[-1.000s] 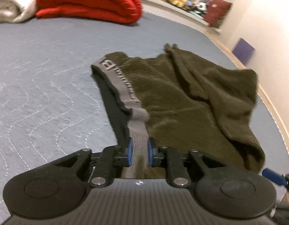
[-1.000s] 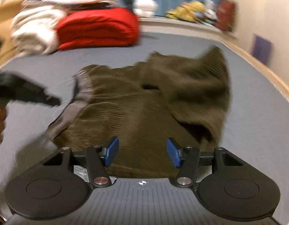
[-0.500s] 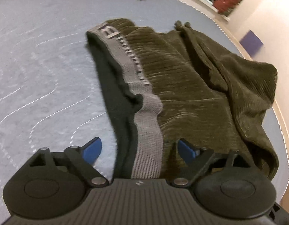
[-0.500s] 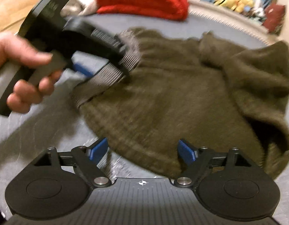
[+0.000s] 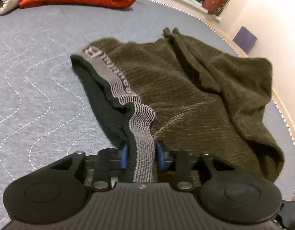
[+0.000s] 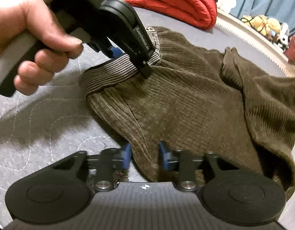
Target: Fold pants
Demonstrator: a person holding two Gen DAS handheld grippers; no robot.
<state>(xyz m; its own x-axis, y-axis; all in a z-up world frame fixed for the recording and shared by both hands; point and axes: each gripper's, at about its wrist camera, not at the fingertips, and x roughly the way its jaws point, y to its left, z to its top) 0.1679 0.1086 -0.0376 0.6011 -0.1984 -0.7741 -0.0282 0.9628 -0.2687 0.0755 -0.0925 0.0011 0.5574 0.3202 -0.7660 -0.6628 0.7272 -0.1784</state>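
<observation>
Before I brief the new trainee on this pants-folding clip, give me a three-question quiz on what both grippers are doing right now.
1. True or false: the left gripper is closed on the grey waistband.
2. What does the right gripper have between its fingers? A) red blanket B) an olive fold of the pants C) nothing
3. Fill in: the pants lie on a quilted ____ bed cover.

Key: 1 true; 2 B; 3 grey-blue.
</observation>
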